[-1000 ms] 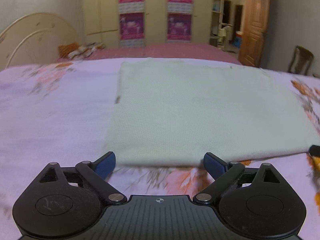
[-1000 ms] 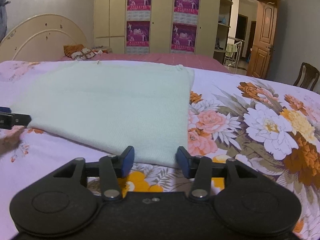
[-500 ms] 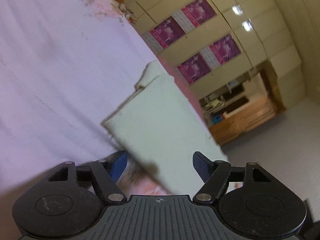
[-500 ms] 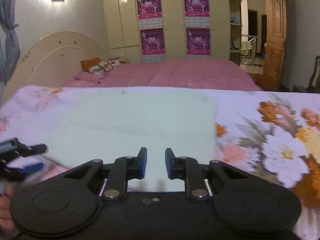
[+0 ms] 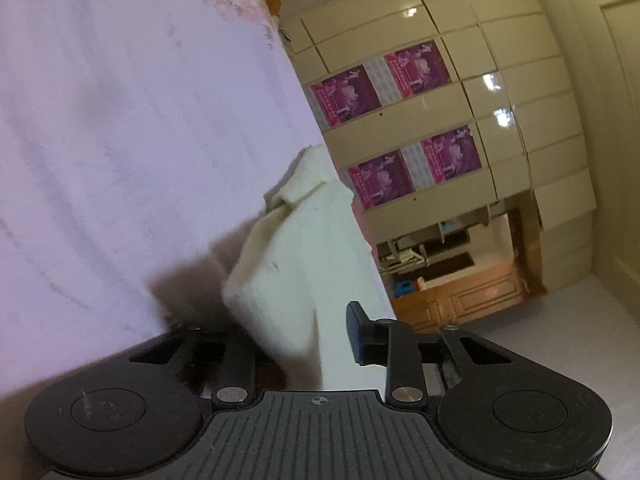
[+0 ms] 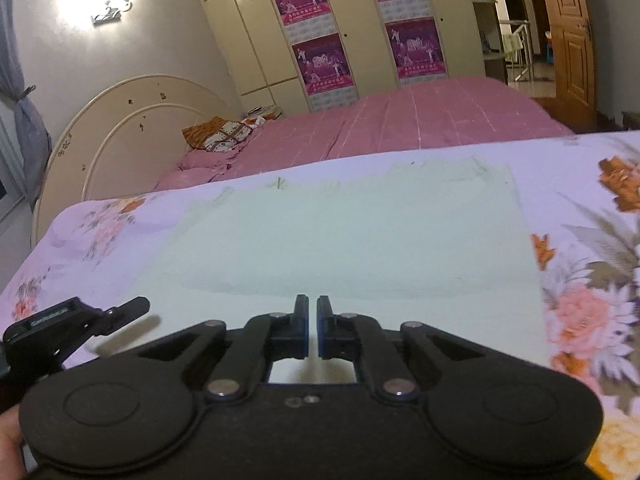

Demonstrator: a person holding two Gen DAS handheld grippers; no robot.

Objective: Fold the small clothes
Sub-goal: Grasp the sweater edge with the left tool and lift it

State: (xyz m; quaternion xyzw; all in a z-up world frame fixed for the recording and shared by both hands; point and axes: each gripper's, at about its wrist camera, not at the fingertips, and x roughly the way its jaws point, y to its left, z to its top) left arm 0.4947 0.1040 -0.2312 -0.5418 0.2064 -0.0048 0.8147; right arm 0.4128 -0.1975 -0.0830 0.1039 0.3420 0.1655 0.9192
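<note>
Your left gripper (image 5: 316, 340) is rolled hard onto its side and pinches the near edge of the pale green knit garment (image 5: 304, 256), lifting that edge off the lilac floral bedsheet (image 5: 120, 120) (one finger is hidden behind the cloth). Your right gripper (image 6: 312, 322) has its jaws pressed almost together over the garment's near edge, though whether cloth is caught between them cannot be told. The garment (image 6: 352, 240) otherwise lies flat on the bedsheet (image 6: 580, 280).
</note>
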